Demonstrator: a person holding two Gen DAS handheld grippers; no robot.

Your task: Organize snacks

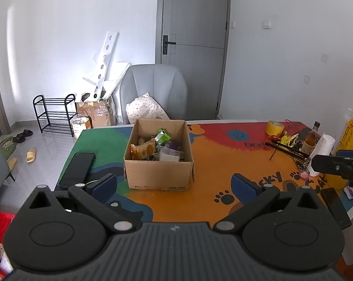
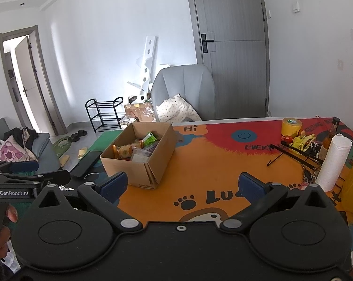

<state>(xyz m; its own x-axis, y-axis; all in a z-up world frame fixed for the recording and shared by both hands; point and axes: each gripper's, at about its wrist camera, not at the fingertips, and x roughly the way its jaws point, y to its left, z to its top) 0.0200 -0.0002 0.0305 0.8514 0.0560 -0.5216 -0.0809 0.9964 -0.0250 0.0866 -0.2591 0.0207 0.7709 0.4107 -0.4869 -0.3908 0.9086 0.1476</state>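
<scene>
Now both hand-held grippers, left [image 1: 174, 185] and right [image 2: 182, 185], gape wide, empty; at twelve o'clock the cardboard box [image 1: 158, 174] holds snack packets [image 1: 143, 151], light and crinkly, so I'd pinch their sealed edges.

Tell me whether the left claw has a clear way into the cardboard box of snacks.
Probably yes. The left claw is open and empty, and the cardboard box sits straight ahead with its top open. Nothing lies between them; the phone is off to the side.
</scene>
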